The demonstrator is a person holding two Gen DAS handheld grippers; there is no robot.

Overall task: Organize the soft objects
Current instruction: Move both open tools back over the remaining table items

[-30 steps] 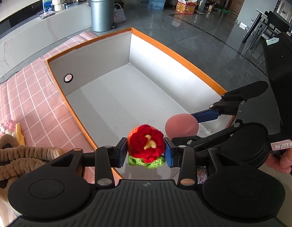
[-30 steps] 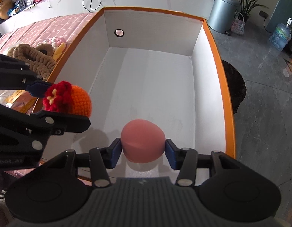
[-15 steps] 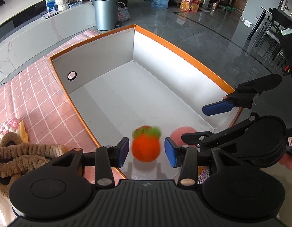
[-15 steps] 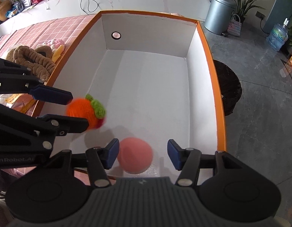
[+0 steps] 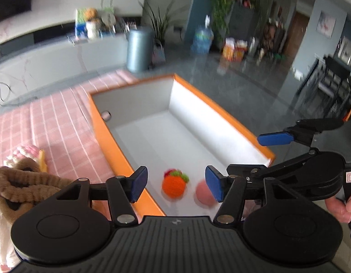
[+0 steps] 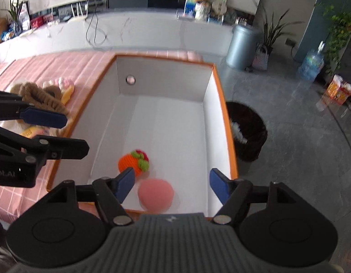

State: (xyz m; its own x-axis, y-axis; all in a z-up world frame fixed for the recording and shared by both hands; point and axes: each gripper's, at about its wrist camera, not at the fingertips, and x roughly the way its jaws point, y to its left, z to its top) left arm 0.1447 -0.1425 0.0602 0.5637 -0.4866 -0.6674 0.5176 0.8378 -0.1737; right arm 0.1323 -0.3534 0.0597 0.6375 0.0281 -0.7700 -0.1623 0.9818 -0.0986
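- Crocheted orange ball (image 6: 132,163), green leaf and red tuft at its 2 o'clock, lies on box (image 6: 163,84) floor.
- Pink foam ball (image 6: 156,194), smooth, just beside it at 5 o'clock.
- Left gripper (image 5: 175,183) and right gripper (image 6: 173,180): jaws spread, holding nothing.

The left tool (image 5: 176,185) and right tool (image 6: 172,183) both hang spread wide, gripping nothing.

box (image 6: 217,104) far half is bare floor, open from above. near end is blocked by the crochet fruit (image 6: 133,162) and pink ball (image 6: 156,193), just beside each other. brown plush pile (image 6: 39,95) crowds the pink-checked worktop (image 5: 50,122) left of the box.
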